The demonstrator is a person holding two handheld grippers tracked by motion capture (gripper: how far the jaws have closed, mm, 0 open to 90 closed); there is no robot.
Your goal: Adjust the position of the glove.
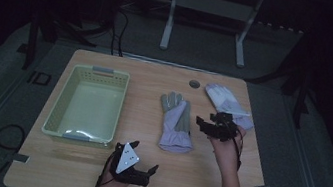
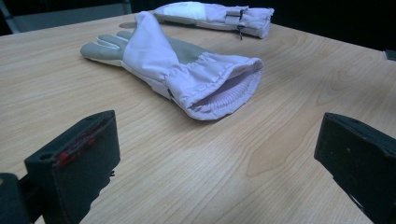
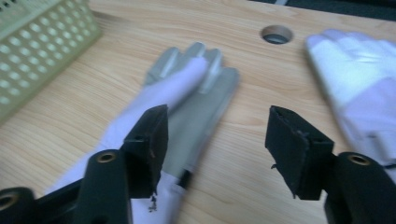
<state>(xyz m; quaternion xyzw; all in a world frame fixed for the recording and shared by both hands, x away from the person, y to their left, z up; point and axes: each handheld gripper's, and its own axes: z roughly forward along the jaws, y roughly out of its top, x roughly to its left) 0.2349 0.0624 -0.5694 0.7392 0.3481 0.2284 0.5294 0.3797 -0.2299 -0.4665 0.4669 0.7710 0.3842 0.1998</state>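
While the left hand-held gripper point(image 1: 154, 169) rests spread and empty on the tabletop point(image 1: 201, 180) just below the grey-palmed glove point(image 1: 176, 122), the right hand-held gripper point(image 1: 205, 121) hangs spread, holding nothing, just right of that glove; white glove point(image 1: 228, 105) lies farther right, basket point(image 1: 87, 103) left.

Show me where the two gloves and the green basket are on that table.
Middle glove point(image 1: 177, 123): high view, on its grey palm patch.
Far glove point(image 1: 226, 100): high view, on the white back of the hand.
Green basket point(image 1: 102, 71): high view, on the far rim by the grey handle.
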